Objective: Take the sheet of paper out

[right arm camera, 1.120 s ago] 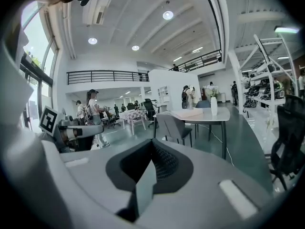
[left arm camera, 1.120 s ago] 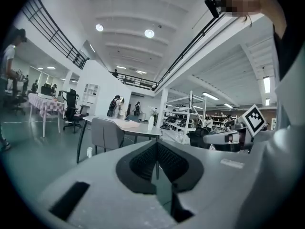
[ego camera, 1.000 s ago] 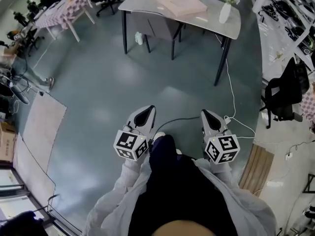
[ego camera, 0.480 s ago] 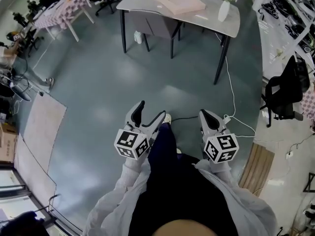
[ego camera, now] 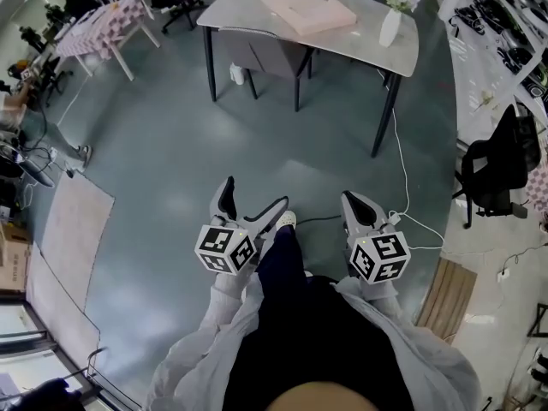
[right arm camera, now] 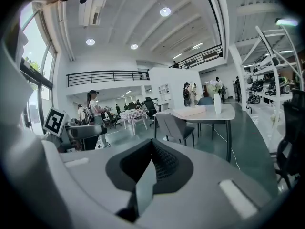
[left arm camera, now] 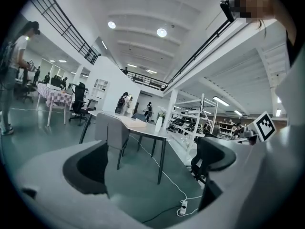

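A flat pale-pink box [ego camera: 308, 8] lies on the grey table [ego camera: 248, 11] far ahead across the floor; I cannot make out a separate sheet of paper. The box [left arm camera: 136, 122] shows small in the left gripper view and again, as the box [right arm camera: 188, 111], in the right gripper view. My left gripper [ego camera: 253, 197] is held at waist height, its jaws opening wide with nothing between them; the left gripper [left arm camera: 152, 163] looks over bare floor. My right gripper [ego camera: 353, 202] is level beside it, and the right gripper [right arm camera: 150, 168] has its pads together, empty.
A white vase of flowers [ego camera: 390, 26] stands at the table's right end, and a grey chair [ego camera: 270, 50] is tucked under the table. A black office chair [ego camera: 497, 165] and shelves [ego camera: 505, 24] line the right. A power strip with cable [ego camera: 394, 208] lies on the floor.
The left gripper's jaws went from shut to wide open. Both grippers and my body moved forward toward the table, which sits slightly closer in the head view.
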Motion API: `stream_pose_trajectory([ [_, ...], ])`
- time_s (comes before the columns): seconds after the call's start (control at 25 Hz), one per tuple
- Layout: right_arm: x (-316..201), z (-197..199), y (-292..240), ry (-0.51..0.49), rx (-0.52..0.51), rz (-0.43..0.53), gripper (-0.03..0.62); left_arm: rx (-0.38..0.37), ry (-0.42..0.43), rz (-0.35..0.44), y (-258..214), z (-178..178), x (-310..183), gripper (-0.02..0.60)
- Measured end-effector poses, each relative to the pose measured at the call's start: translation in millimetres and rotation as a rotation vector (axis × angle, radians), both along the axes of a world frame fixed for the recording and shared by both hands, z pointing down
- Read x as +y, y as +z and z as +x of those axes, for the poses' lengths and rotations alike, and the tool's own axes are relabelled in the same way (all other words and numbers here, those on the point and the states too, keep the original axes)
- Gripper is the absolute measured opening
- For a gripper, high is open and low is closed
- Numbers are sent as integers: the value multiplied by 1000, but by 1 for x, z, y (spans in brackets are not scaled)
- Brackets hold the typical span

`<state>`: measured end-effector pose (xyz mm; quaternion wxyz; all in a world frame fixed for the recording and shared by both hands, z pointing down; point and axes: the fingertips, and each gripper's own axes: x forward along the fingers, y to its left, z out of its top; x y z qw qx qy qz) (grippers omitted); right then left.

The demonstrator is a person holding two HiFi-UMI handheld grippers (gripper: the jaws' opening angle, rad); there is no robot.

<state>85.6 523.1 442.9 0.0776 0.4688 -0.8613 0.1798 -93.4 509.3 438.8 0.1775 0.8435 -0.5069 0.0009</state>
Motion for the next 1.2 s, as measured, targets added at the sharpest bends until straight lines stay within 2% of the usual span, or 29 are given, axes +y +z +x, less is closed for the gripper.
stream_pose_trajectory([
  [0.36, -89, -9, -9, 27, -12, 5, 11, -12, 7, -22, -3, -13, -89, 603],
  [0.56, -132, -16, -13, 37, -5, 4, 11, -51, 22, -27, -3, -19, -134, 603],
  [1.2, -249, -64, -6, 48, 9, -11, 11, -46, 59, -40, 3, -63, -247, 601],
])
